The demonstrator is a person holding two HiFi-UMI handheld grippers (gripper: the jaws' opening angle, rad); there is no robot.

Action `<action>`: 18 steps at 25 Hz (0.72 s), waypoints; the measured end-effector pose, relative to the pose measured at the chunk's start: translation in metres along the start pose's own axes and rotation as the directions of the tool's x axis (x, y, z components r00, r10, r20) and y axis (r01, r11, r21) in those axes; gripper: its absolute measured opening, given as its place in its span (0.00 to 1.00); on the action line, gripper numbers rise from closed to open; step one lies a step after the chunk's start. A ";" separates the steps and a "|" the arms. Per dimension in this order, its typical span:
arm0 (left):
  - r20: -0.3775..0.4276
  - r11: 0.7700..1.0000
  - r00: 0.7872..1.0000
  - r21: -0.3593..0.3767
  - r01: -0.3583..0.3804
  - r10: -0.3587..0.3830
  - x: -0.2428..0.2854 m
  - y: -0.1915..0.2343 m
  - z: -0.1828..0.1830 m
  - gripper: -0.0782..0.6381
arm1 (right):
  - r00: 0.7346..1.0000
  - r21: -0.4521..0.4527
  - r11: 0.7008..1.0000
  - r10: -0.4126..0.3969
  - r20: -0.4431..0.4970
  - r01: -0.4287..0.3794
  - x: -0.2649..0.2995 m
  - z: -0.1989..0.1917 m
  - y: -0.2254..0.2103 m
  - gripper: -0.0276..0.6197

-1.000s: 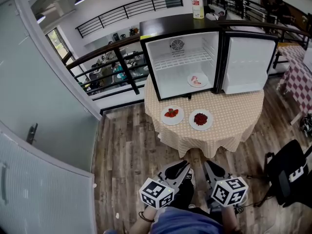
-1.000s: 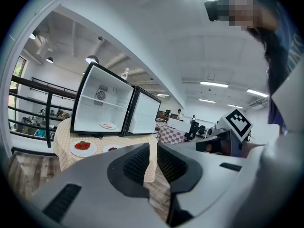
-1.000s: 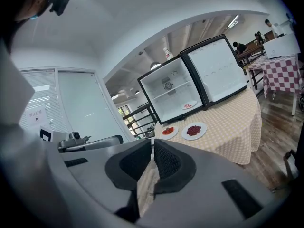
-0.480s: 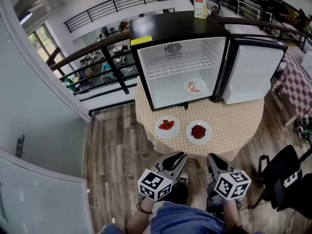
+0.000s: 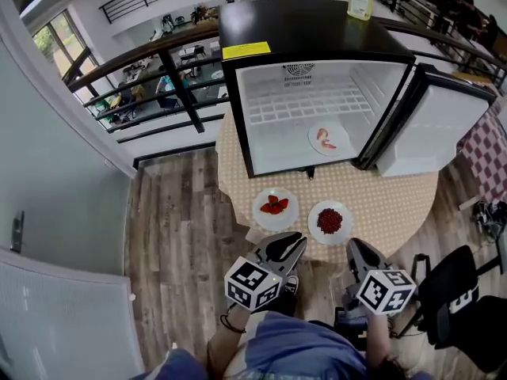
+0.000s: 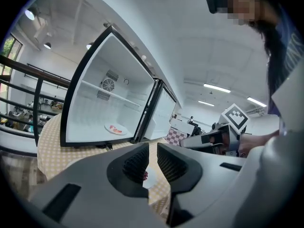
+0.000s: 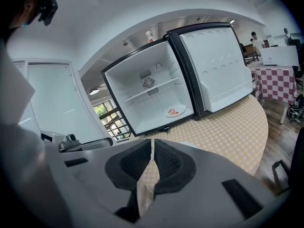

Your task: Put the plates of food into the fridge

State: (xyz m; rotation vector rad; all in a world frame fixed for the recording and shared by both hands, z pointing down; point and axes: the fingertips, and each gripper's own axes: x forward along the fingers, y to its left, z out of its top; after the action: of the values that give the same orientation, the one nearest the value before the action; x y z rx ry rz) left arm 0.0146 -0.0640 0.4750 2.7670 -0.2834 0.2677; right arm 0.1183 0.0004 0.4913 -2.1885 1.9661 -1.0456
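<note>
Plates of food: strawberry plate [image 5: 275, 209] and dark-berry plate [image 5: 329, 221] side by side on checked tablecloth [image 5: 396, 200], just in front of open mini fridge [image 5: 301, 30]. Third plate [image 5: 327, 138] (pink slices) already on fridge floor. Left gripper [image 5: 290, 241] and right gripper [image 5: 354, 248] hang short of table edge, jaws all but closed, nothing held. Step in hand, likely: reach for plates. Spread jaws before rim, come in low, pinch near rim, lift flat so fruit stays put. Mind door [image 5: 436, 133] at right.

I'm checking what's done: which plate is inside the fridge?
The plate of pink slices, inside the fridge; the strawberry plate and dark-berry plate sit on the table.
</note>
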 end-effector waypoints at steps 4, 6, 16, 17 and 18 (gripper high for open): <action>-0.031 1.000 0.999 -0.004 0.019 -0.019 0.011 0.013 -0.005 0.18 | 0.999 0.009 0.999 -0.034 0.002 0.034 0.015 0.011 -0.016 0.09; -0.045 1.000 0.999 -0.016 0.023 -0.023 0.016 0.018 -0.008 0.18 | 0.999 0.015 0.999 -0.049 -0.004 0.049 0.020 0.015 -0.026 0.09; -0.145 0.995 0.988 -0.091 0.037 -0.050 0.043 0.025 -0.051 0.26 | 0.992 0.015 0.996 -0.088 -0.089 0.089 0.031 0.021 -0.092 0.09; -0.160 0.994 0.986 -0.105 0.025 -0.041 0.045 0.026 -0.057 0.26 | 0.991 0.007 0.997 -0.077 -0.105 0.078 0.034 0.021 -0.098 0.09; -0.175 0.993 0.984 -0.121 0.010 -0.031 0.047 0.027 -0.064 0.27 | 0.990 -0.005 0.998 -0.065 -0.123 0.065 0.038 0.021 -0.104 0.09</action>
State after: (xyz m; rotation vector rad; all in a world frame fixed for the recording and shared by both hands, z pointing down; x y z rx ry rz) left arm 0.0445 -0.0737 0.5532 2.6053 -0.2181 0.4715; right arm 0.2192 -0.0207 0.5380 -2.2545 1.9553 -1.2162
